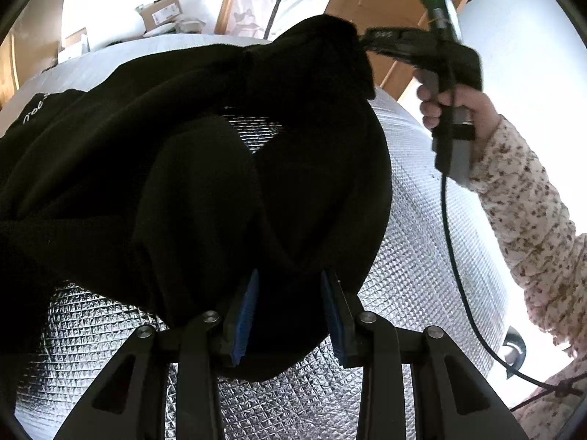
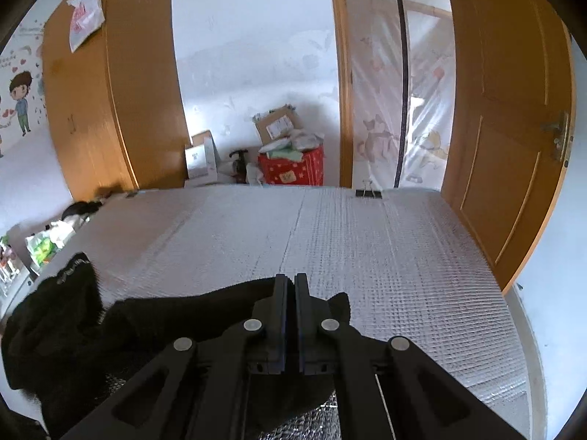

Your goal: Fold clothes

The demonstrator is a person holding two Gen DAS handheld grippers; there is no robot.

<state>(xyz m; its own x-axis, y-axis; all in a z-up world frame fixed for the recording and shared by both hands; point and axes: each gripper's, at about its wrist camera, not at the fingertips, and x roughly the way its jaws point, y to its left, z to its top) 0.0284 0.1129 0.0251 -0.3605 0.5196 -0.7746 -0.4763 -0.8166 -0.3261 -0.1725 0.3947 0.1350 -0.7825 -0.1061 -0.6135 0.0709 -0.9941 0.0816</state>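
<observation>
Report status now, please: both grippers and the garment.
Left gripper shut on black fleece garment. Right gripper shut on its far edge. Garment lifted above silver quilted mat.

Nothing here can be read with any certainty. The black garment point(image 1: 183, 168) carries pale lettering near its edge, seen at the far left of the left wrist view and again in the right wrist view, but it is too small and warped to spell out. The red box point(image 2: 291, 168) by the wall bears a small label, possibly handwritten, which stays illegible.
</observation>
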